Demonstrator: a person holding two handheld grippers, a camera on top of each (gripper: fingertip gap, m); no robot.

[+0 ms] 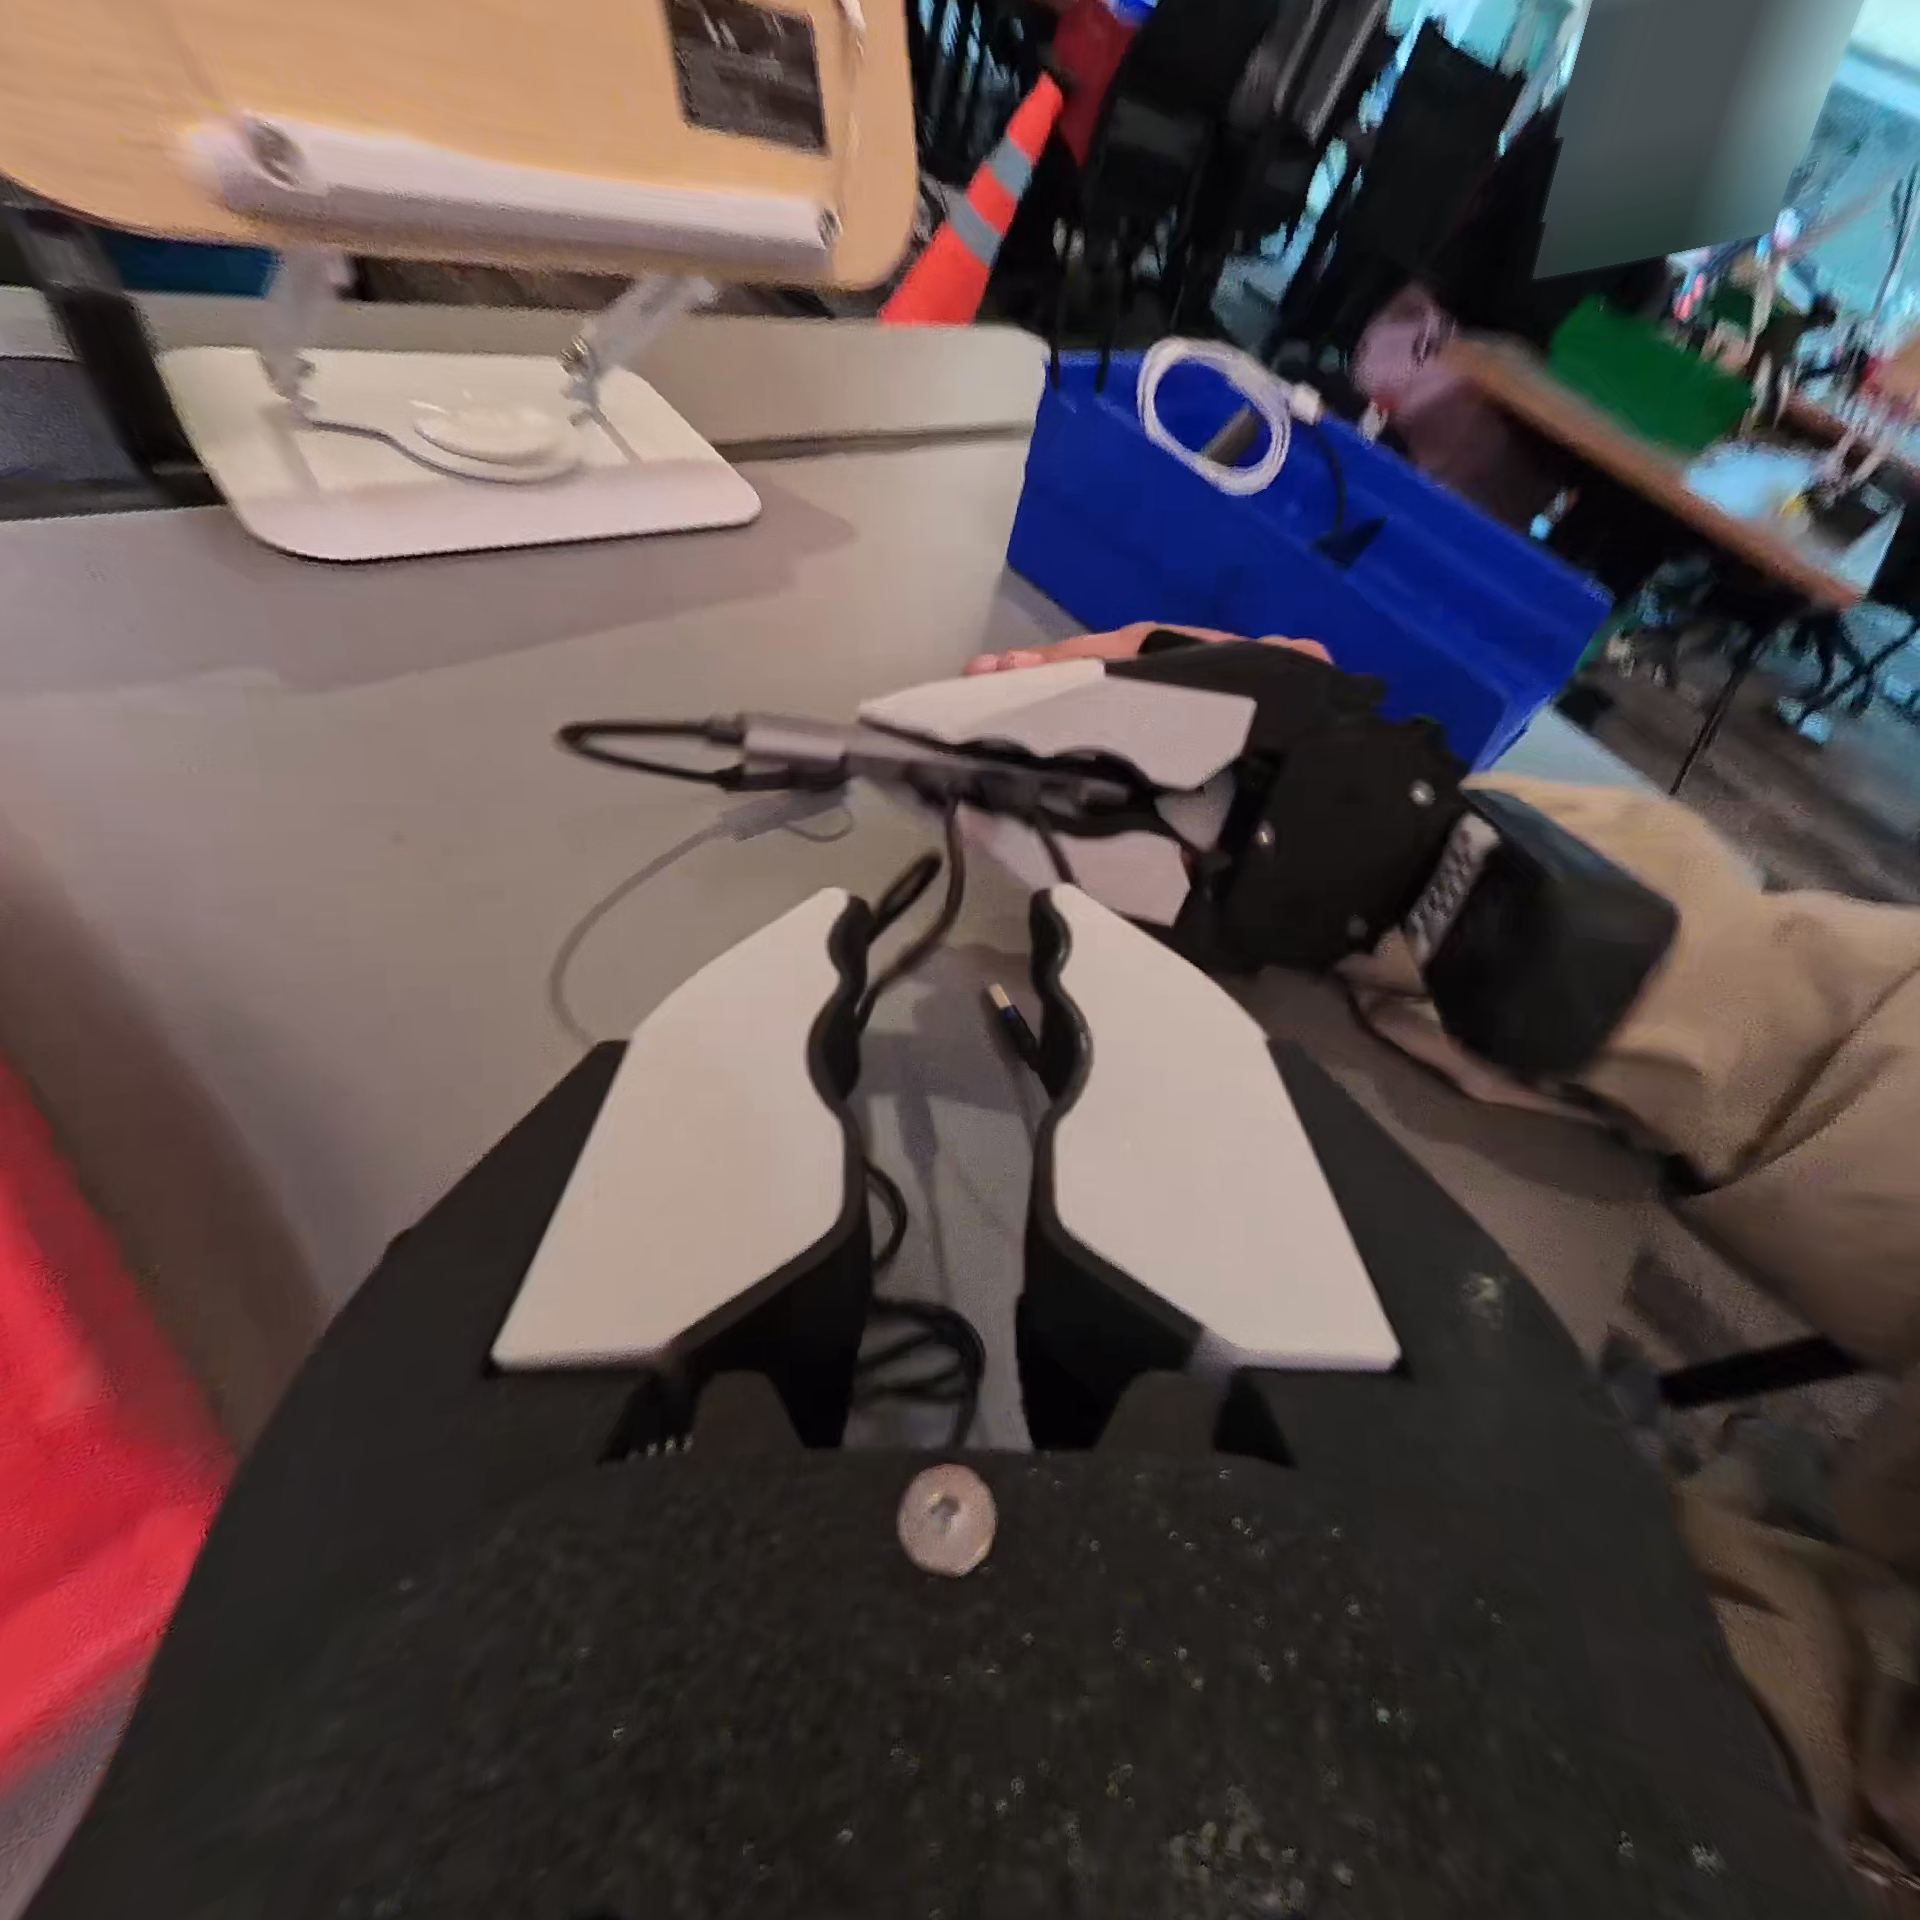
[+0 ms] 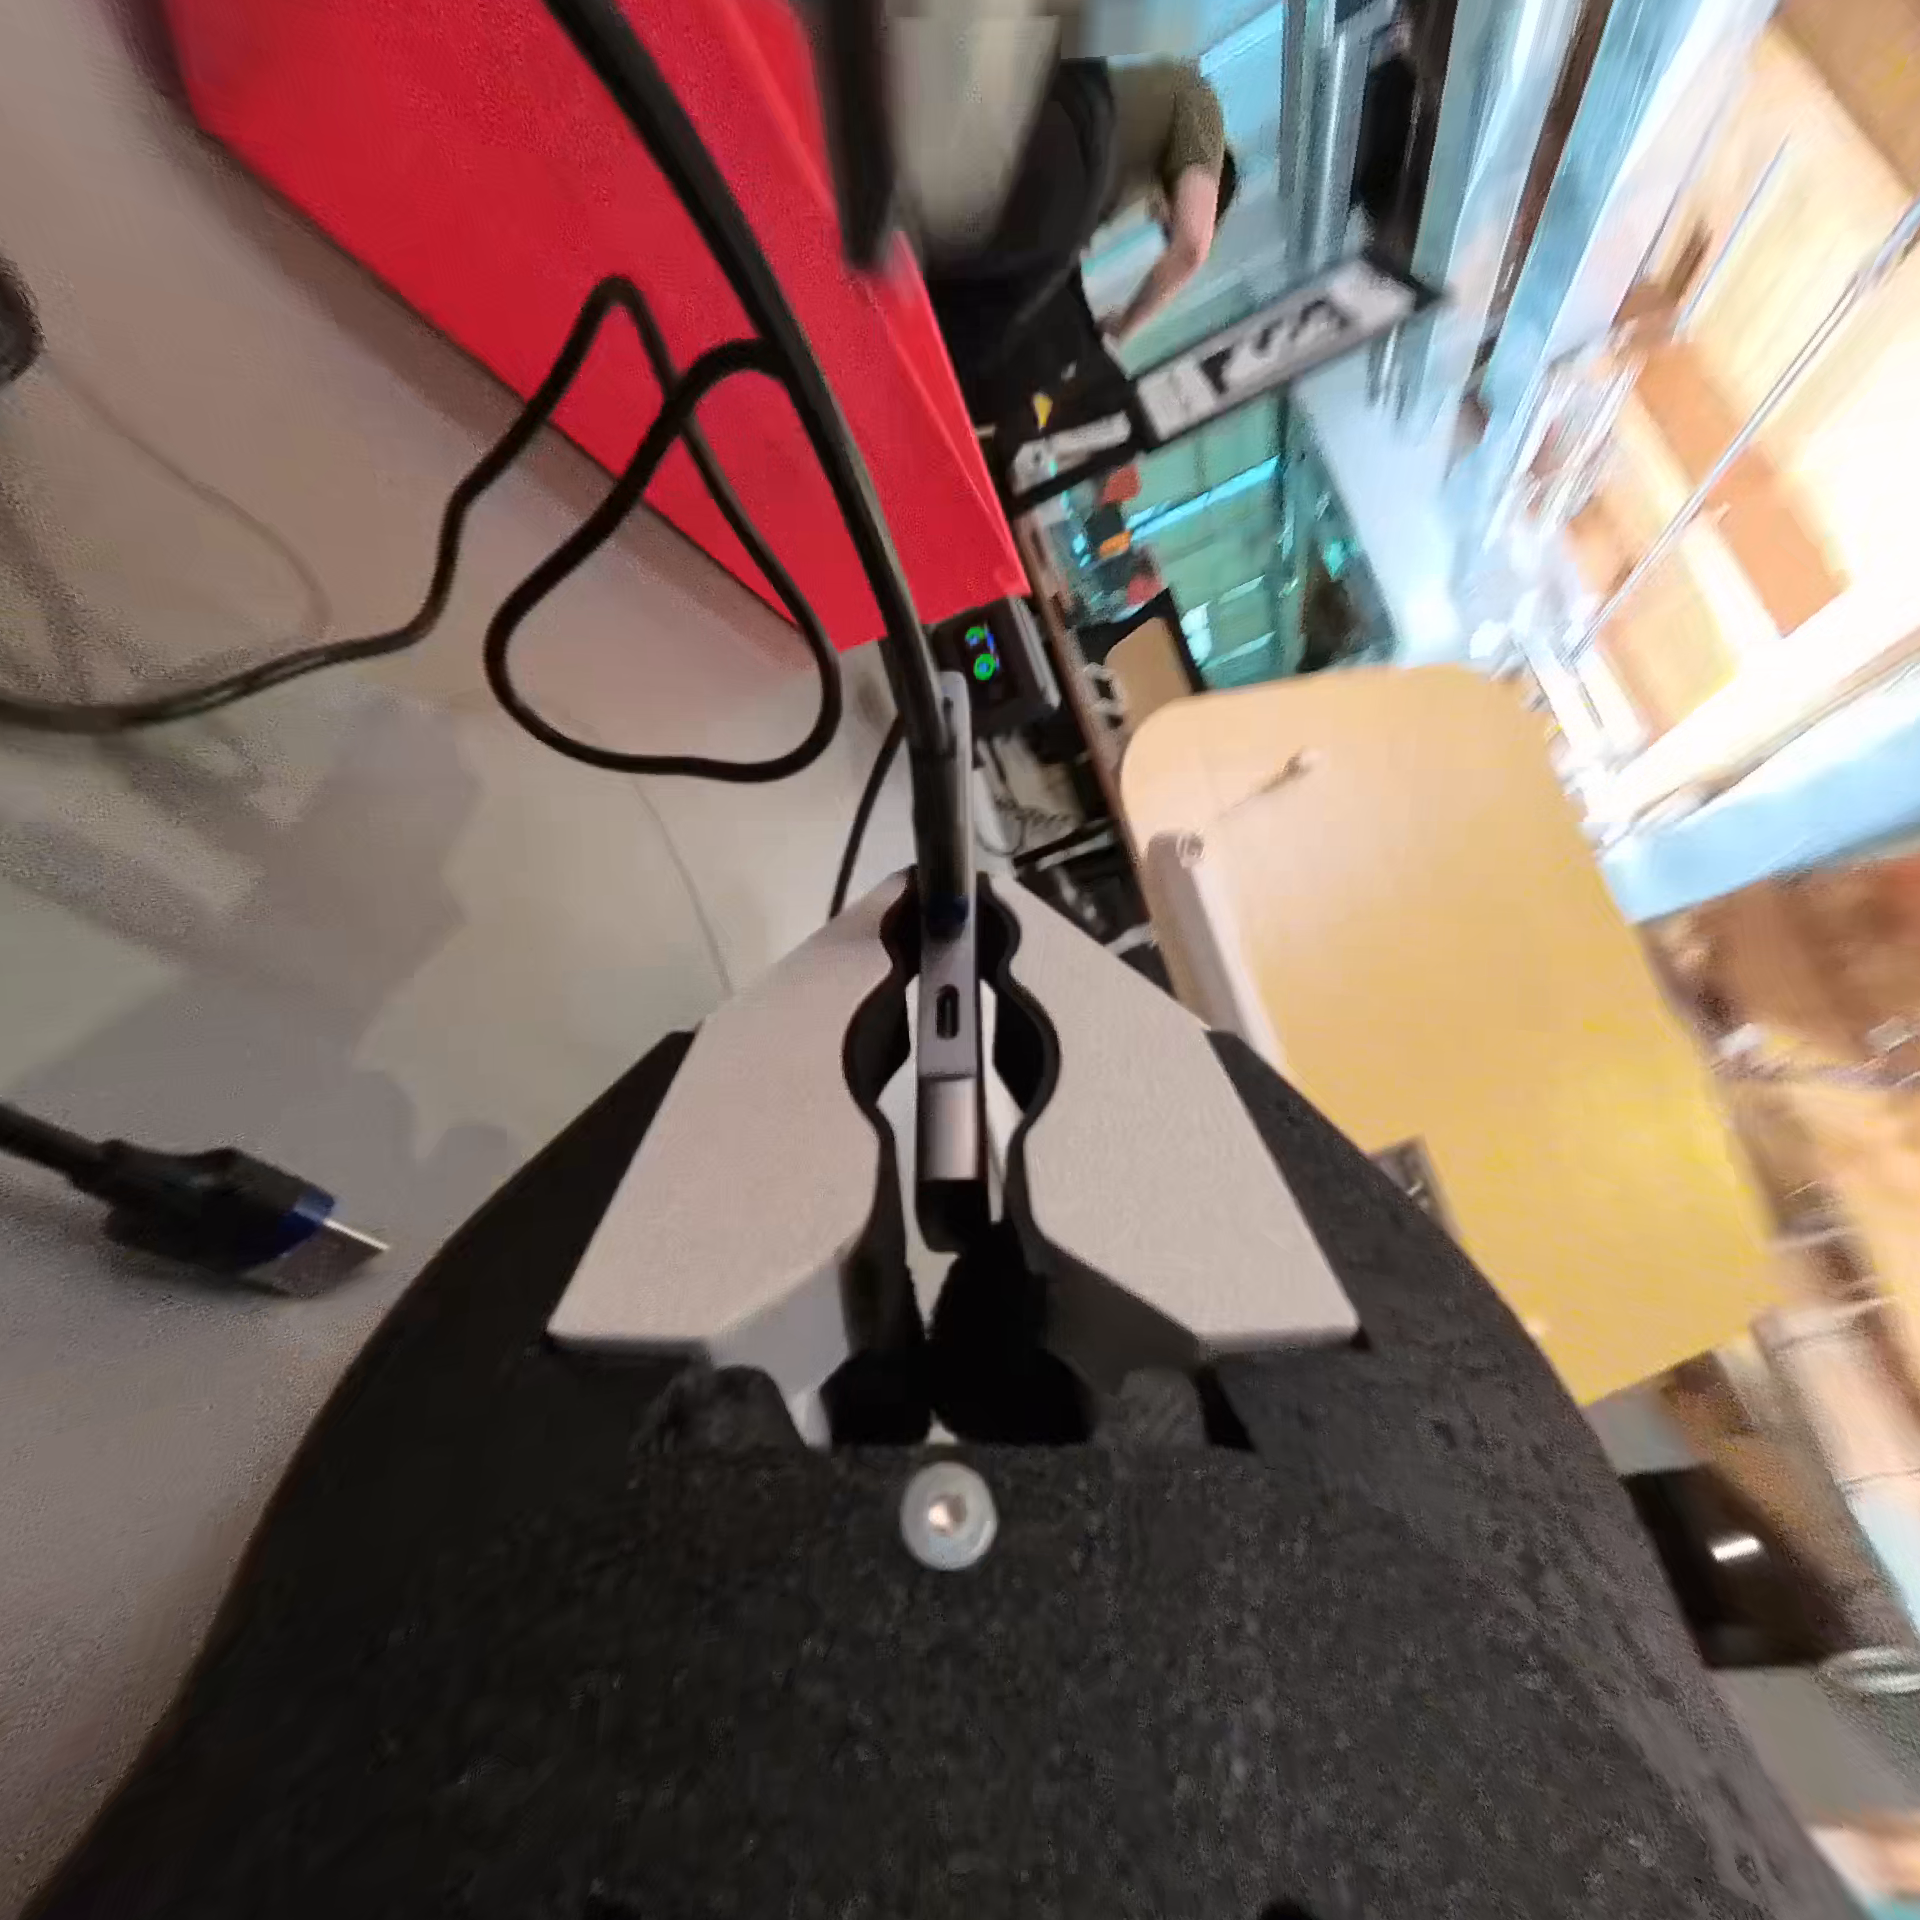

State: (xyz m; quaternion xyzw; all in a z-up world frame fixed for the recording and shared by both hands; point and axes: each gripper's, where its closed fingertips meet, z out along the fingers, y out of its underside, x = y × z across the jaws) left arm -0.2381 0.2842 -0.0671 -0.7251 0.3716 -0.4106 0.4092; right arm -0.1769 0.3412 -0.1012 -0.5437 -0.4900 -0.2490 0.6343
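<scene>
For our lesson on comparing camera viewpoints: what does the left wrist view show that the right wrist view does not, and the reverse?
Only the left wrist view shows the open left hand-held gripper, a white stand, a blue bin and an orange cone.

Only the right wrist view shows the port on the grey adapter and a small lit screen.

Both show the right hand-held gripper shut on the grey adapter, the loose blue-tipped plug, black cables and the grey table.

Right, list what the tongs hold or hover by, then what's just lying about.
At the tongs: right tongs shut on hub; left tongs open over black cable, USB plug beside.
Lying about: stand, blue bin, white cable, cone.
</scene>
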